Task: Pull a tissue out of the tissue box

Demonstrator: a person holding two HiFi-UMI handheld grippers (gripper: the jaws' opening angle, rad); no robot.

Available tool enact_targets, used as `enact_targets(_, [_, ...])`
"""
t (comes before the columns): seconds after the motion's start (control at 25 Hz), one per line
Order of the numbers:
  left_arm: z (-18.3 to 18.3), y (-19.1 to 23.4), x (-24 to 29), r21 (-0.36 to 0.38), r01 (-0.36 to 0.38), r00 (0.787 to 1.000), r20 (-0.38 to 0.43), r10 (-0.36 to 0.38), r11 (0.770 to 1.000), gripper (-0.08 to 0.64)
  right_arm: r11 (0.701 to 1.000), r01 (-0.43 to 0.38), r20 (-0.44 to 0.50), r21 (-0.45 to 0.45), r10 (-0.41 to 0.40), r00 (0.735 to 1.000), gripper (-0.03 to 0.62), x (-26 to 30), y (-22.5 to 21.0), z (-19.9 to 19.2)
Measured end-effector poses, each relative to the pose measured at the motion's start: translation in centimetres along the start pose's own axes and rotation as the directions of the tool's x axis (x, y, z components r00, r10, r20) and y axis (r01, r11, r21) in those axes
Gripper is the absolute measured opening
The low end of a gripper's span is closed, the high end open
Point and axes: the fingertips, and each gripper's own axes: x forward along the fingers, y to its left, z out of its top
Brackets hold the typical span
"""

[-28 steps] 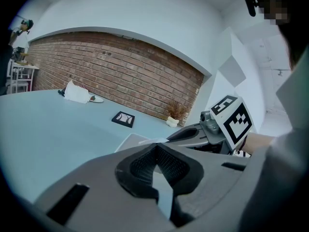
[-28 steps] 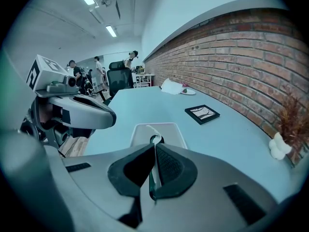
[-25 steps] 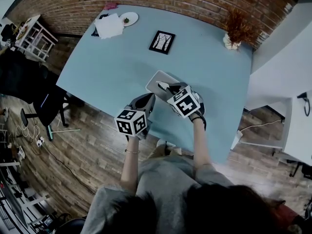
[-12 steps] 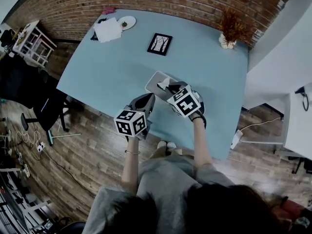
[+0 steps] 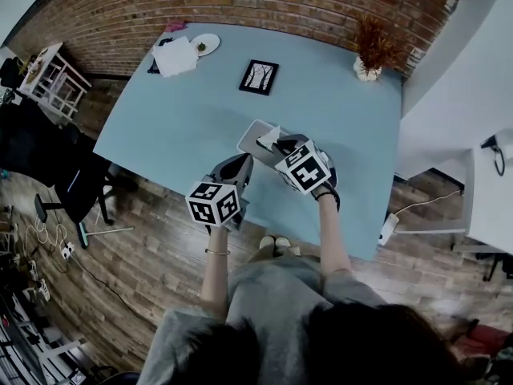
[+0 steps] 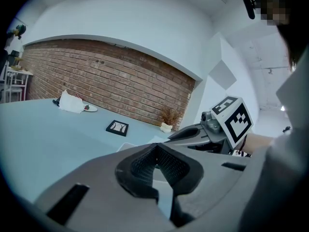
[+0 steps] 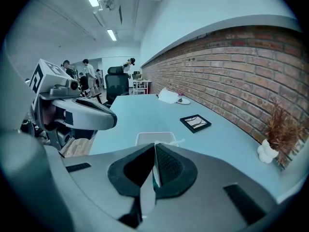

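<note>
Though hidden overhead, right gripper (image 7: pixel 154 149) pinches tissue (image 7: pixel 147 193).

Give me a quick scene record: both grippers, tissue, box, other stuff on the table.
right gripper: shut on tissue
left gripper: shut, empty, beside box
tissue: partly out of box, sticking up
box: on table, near the person's edge
far side of table: frame, plant, plate
</note>
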Motion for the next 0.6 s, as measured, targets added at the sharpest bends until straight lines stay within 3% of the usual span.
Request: enact_targets(0.6, [2.2, -1.8, -0.3, 0.036, 0.04, 0.998, 0.044, -0.041, 0.999, 0.003, 0.999, 0.036, 0.07, 0.031, -0.038, 0.997, 0.002, -2.4, -0.8, 1.2])
